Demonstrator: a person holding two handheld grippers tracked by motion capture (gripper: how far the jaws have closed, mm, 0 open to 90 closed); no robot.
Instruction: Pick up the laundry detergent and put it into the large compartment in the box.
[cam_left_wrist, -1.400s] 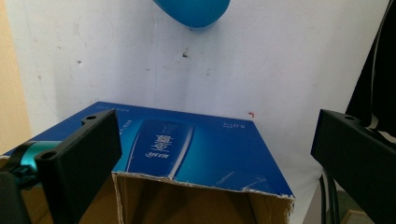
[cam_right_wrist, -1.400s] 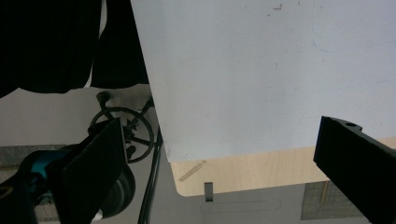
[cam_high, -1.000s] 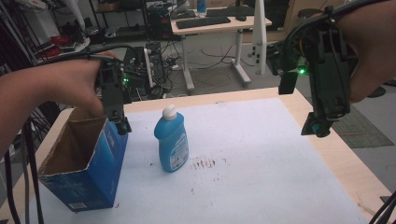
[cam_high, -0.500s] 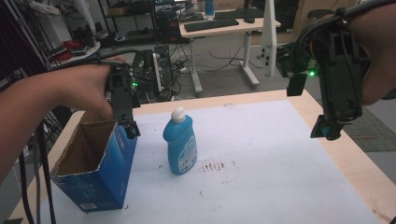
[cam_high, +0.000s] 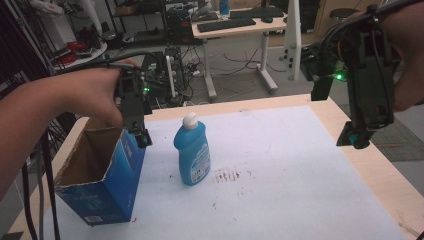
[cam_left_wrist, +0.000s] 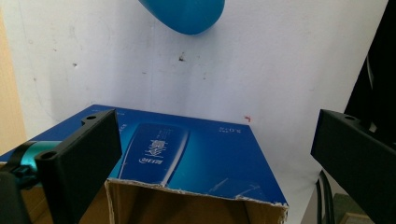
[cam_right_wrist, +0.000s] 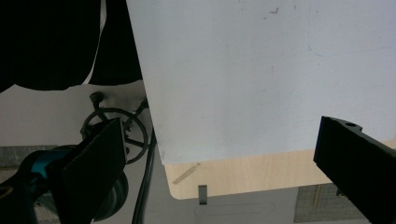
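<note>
At the bench's left side, the left claw (cam_high: 142, 136) hangs over the far rim of the open box (cam_high: 100, 182), jaws spread wide and holding nothing. From the left gripper view its jaws straddle the box's torn cardboard edge (cam_left_wrist: 196, 189), one jaw over the mouth side and the other out past the blue outer wall, so a small drop would probably put that wall between them.

Just to the right of the box stands the bottle (cam_high: 192, 152), upright, white cap up, its long axis vertical; it is near the box but apart from it, and its rounded blue body (cam_left_wrist: 184, 14) shows at the top of the left gripper view. The left claw is much the nearer to both things.

Over the right edge of the bench, well apart from the bottle, the right claw (cam_high: 355, 137) is held high, also released and empty; its own view looks down on the bench's corner (cam_right_wrist: 187, 179) and the floor beyond.

Between bottle and right claw the white bench top (cam_high: 280, 165) is bare, so there is free room to come in from the right. The box sits close to the bench's left edge, leaving little margin for pushing it that way.
</note>
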